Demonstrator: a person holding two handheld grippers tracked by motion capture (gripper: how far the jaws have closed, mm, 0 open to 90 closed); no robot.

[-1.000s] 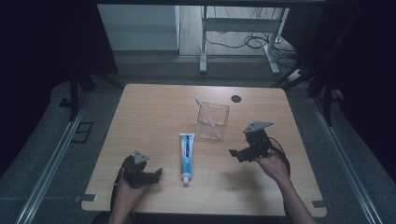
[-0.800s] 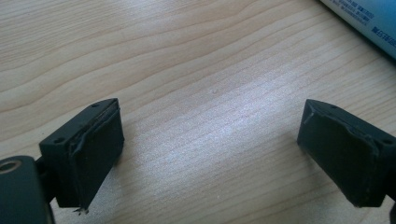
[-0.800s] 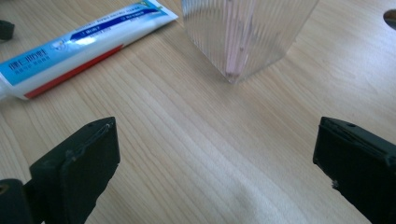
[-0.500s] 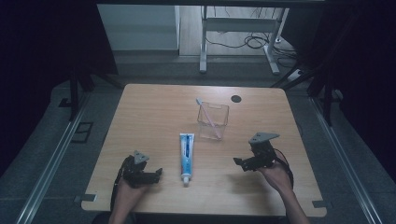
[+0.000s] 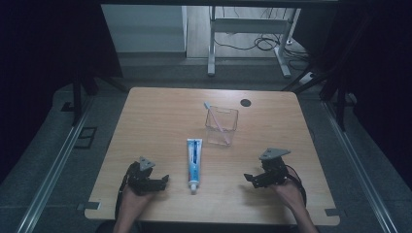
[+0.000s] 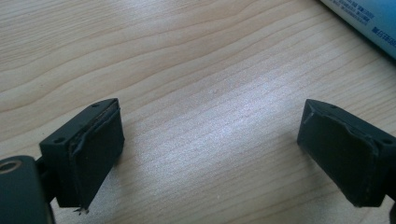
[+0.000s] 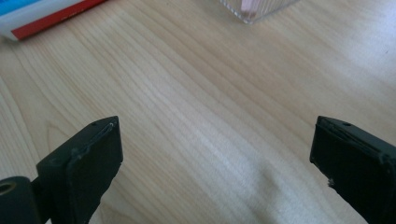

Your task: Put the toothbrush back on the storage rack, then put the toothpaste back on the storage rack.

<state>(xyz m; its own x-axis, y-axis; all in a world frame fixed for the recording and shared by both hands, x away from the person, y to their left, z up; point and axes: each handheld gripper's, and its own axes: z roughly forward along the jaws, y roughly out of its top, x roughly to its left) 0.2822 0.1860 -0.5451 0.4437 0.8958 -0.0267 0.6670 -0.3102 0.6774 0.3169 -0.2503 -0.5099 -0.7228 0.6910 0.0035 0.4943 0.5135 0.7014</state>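
Observation:
A blue and white toothpaste tube (image 5: 194, 162) lies flat near the table's front middle, cap toward me. Behind it to the right stands a clear square container (image 5: 222, 125) with a pink toothbrush (image 5: 216, 119) leaning inside. My left gripper (image 5: 160, 180) rests on the wood left of the tube, open and holding nothing (image 6: 210, 154); the tube's edge (image 6: 369, 21) shows at the top right of its view. My right gripper (image 5: 251, 178) sits low at the front right, open and bare (image 7: 215, 163), with the tube's end (image 7: 42, 14) and the container's base (image 7: 254, 8) ahead.
The light wooden table (image 5: 145, 121) has a black round grommet (image 5: 246, 102) at its back right. A white desk frame and cables (image 5: 248, 43) stand on the floor beyond. Metal rails (image 5: 53, 165) run along both sides of the table.
My right gripper has drawn back from beside the container toward the front edge and come down lower. The left gripper has stayed put.

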